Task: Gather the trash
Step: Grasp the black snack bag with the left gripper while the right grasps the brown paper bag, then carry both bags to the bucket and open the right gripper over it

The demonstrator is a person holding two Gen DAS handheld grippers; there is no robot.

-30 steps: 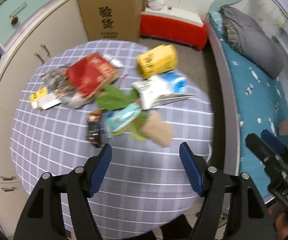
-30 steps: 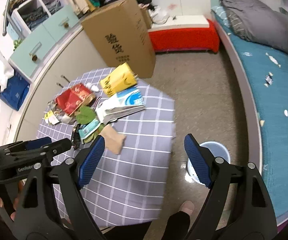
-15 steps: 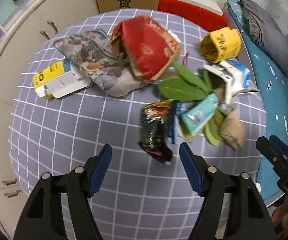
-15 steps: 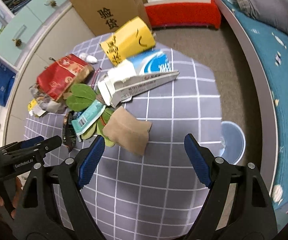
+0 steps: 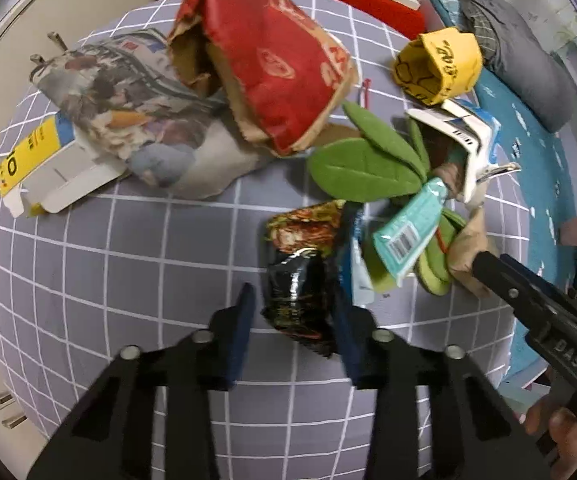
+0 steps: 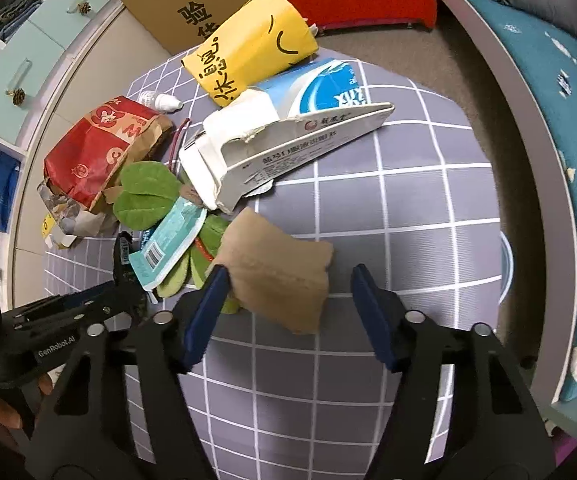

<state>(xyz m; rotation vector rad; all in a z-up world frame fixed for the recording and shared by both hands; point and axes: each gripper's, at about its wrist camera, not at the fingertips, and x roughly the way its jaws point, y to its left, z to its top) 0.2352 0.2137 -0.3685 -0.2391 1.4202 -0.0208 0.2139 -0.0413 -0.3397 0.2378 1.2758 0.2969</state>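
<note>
I had the left hand-held gripper (image 5: 294, 320) pointed steeply down over the counter (image 5: 108, 280), which was covered in a grey cloth with a white grid, and its jaws were closing with the crumpled black snack wrapper (image 5: 300, 276) between them; the right pad looked to be against the wrapper's edge, while the left pad stood just clear of it. My right hand-held gripper (image 6: 288, 312) was closing too, with the folded brown paper piece (image 6: 276, 276) between its jaws: the left pad was touching the paper's near corner and the right pad was apart from it. The rest of the trash lay in a heap toward the counter's far edge: a red paper bag (image 5: 280, 64) resting on crumpled newspaper (image 5: 128, 100), a flattened yellow and white carton (image 5: 36, 168) toward the left edge, green leaves (image 5: 364, 164), a teal packet (image 5: 408, 232) lying over the leaves, a torn white and blue box (image 6: 284, 136) and a yellow box (image 6: 248, 60) with handwriting near the far right corner. A small white dropper bottle (image 6: 160, 101) lay beside the red bag at the far edge. Off the right edge, part of a pale blue bin (image 6: 504, 264) showed on the floor.
</note>
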